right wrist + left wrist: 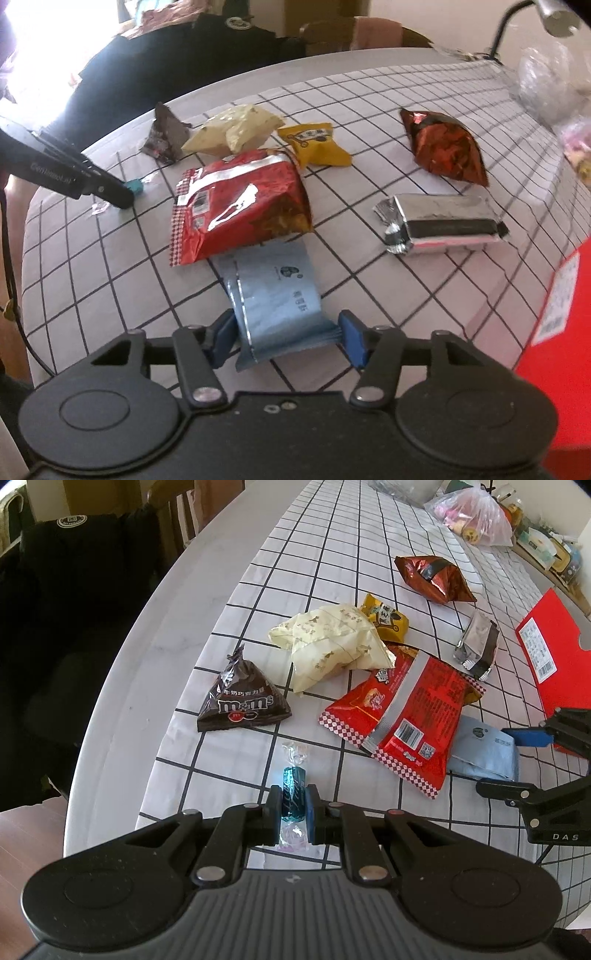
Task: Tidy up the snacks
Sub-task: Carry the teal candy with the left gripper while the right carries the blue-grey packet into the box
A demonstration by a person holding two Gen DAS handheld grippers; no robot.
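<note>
My left gripper (pixel 293 794) is shut on a small teal wrapped candy (pixel 293 779), held just above the checked tablecloth (pixel 229 775). From the right wrist view the same gripper (pixel 125 192) and candy (pixel 135 186) appear at the far left. My right gripper (pixel 288 332) has its blue pads pressed against both sides of a light blue packet (pixel 273 288), which lies flat and partly under a red snack bag (pixel 240 210). The left wrist view shows this gripper (pixel 517 762) at the right edge, beside the blue packet (pixel 484 749).
Loose on the cloth lie an M&M's pouch (pixel 243 701), a cream bag (pixel 332 642), a yellow packet (pixel 386 618), a brown foil bag (pixel 436 578) and a silver packet (pixel 476 646). A red box (pixel 554 653) stands at the right. A plastic bag (pixel 476 517) sits at the far end.
</note>
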